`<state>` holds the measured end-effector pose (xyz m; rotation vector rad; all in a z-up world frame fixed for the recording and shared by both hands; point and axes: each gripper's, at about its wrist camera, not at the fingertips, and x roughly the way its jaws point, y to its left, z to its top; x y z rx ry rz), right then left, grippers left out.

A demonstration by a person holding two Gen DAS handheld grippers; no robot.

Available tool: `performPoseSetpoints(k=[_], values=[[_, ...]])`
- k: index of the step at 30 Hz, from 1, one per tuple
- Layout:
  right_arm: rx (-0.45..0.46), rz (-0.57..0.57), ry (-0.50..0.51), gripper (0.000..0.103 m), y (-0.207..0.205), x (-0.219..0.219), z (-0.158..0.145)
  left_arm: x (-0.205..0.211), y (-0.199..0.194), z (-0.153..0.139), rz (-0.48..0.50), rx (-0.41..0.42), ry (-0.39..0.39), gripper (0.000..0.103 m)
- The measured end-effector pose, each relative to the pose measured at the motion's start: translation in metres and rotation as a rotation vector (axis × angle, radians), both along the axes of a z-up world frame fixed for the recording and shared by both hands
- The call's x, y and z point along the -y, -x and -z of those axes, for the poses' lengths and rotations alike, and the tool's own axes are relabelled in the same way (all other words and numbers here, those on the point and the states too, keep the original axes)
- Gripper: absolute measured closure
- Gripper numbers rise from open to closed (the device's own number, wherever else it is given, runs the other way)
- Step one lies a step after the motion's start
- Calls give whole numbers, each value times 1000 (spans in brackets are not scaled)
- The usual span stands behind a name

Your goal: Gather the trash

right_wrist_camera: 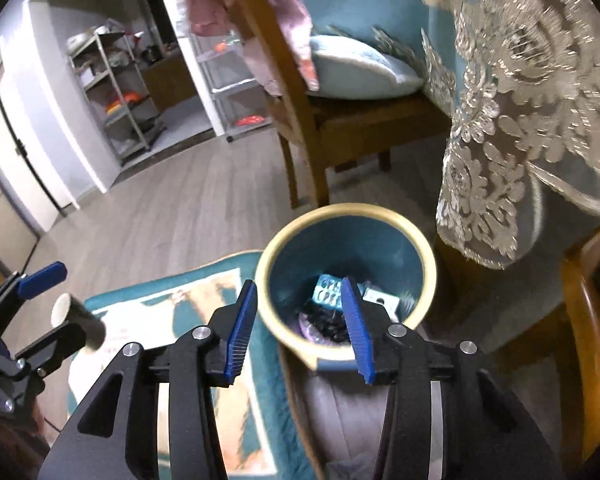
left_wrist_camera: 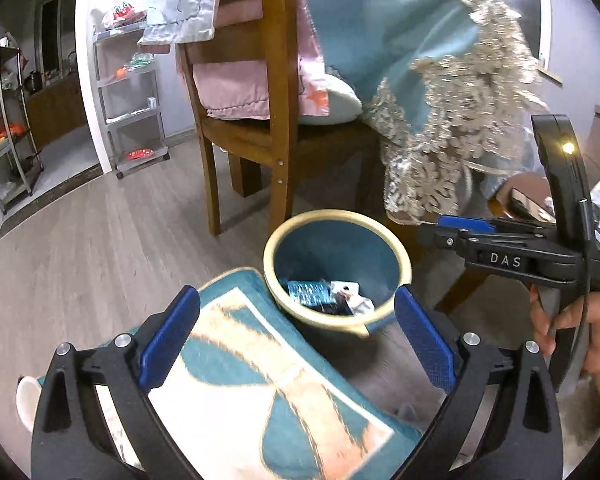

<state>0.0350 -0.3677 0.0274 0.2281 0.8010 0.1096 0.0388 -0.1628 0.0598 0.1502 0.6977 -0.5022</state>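
A blue waste bin [left_wrist_camera: 400, 256] with a cream rim stands on the floor beside a patterned rug; in the right wrist view the bin [right_wrist_camera: 428, 264] is just ahead. At its bottom lie a blue wrapper [left_wrist_camera: 310, 293], a white packet [left_wrist_camera: 350, 294] and some dark scraps [right_wrist_camera: 328, 324]. My left gripper [left_wrist_camera: 296, 294] hangs above the bin's near rim, open wide, with nothing between its blue pads [left_wrist_camera: 168, 340]. My right gripper [right_wrist_camera: 300, 282] is over the bin's mouth, open and holding nothing. It also shows from the side at the right of the left wrist view, right gripper [left_wrist_camera: 440, 228].
A teal and cream rug [left_wrist_camera: 260, 392] lies left of the bin. A white-rimmed cup-like thing [right_wrist_camera: 66, 308] lies at the rug's left edge. A wooden chair [left_wrist_camera: 276, 92] with pink cloth stands behind the bin. A lace-edged blue tablecloth [right_wrist_camera: 500, 140] hangs at the right. Metal shelves [left_wrist_camera: 132, 100] stand far left.
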Motion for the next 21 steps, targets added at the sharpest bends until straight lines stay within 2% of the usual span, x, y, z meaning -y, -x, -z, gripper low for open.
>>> performPoseSetpoints(k=[3,5,7,10,14,21], values=[[-1,5,31,53,25,-8,-3,-8,25,-3,3,17,0,6],[4,17,50,46,43,-12,-3,-11,39,0,13,27,-18,6],[12,35,62,28,56,-12,-3,-13,44,4,17,33,-32,6],[41,69,75,11,68,-14,-10,-16,43,9,-5,41,-38,6],[87,99,115,7,74,-20,-14,-17,39,11,-29,59,-9,6],[53,88,129,6,62,-25,-5,-5,35,19,-18,82,-47,6]])
